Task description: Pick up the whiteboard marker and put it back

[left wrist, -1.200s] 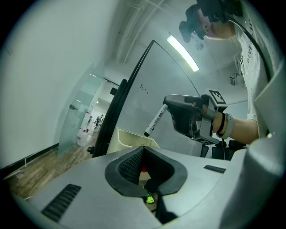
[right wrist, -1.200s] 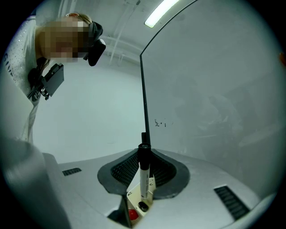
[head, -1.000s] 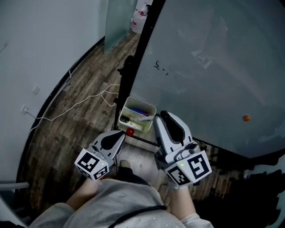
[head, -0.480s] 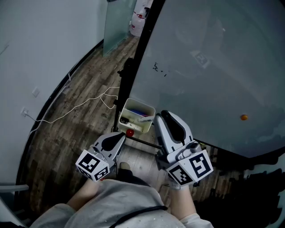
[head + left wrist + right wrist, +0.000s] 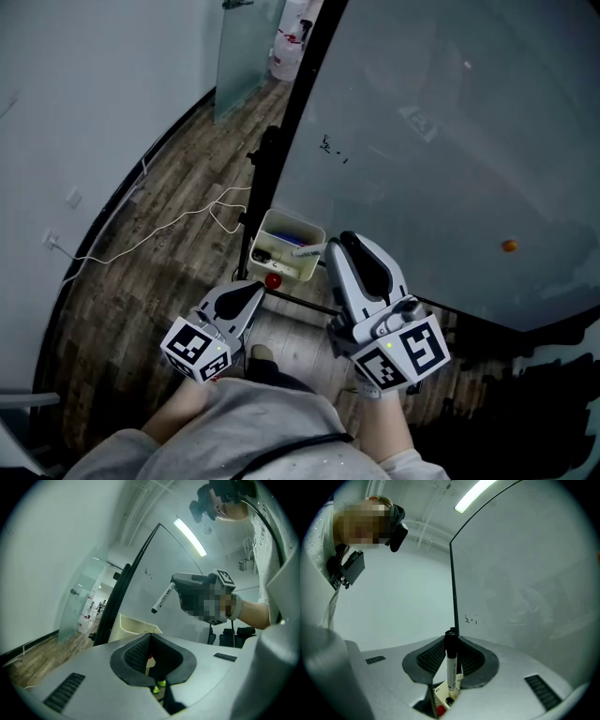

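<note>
Ribbed fingers [image 5: 432,657] clamp cylindrical whiteboard marker [image 5: 451,667].

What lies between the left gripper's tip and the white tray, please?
In the head view, a small red ball sits between the left gripper and the tray, by its near rim.

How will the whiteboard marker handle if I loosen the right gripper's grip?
Likely stiff: the whiteboard marker stands straight in the right gripper, pinched at one spot. Its smooth round barrel may pivot or slip in a looser grip, and would probably roll if laid flat.
</note>
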`<state>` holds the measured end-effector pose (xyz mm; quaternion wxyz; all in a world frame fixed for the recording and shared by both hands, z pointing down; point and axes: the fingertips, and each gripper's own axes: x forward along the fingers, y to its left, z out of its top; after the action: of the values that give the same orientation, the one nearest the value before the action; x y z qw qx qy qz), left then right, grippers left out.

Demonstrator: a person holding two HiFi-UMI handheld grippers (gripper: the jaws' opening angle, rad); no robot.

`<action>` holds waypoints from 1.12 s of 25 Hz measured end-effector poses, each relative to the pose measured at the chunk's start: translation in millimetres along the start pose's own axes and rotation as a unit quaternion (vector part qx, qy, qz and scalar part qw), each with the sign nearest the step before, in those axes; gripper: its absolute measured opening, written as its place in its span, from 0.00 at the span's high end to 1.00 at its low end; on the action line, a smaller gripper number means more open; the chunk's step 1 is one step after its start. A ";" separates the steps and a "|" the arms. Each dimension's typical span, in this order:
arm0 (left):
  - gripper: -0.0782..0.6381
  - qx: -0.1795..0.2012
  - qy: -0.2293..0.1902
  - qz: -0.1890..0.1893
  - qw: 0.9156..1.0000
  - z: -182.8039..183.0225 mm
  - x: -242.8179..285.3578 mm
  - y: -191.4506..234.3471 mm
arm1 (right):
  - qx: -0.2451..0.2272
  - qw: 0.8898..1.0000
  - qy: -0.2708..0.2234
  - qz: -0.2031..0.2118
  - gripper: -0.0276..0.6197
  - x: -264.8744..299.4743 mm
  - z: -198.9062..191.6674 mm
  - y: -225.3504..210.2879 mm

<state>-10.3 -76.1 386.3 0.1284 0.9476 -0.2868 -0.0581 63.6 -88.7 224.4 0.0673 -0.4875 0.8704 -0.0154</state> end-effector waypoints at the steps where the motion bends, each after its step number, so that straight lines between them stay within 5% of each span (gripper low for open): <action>1: 0.87 0.000 0.000 0.000 1.000 0.2 -0.1 0.1 | -0.001 1.000 -0.001 0.000 0.82 0.2 0.6 0.2; 28: 0.87 -0.011 0.003 0.006 1.000 -2.9 0.3 12.2 | 0.014 1.000 0.020 -0.004 0.82 6.8 -22.9 -7.8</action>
<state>-16.1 -85.5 392.4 0.1400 0.9445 -0.2917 -0.0571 63.7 -99.5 247.1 0.0569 -0.4893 0.8695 -0.0376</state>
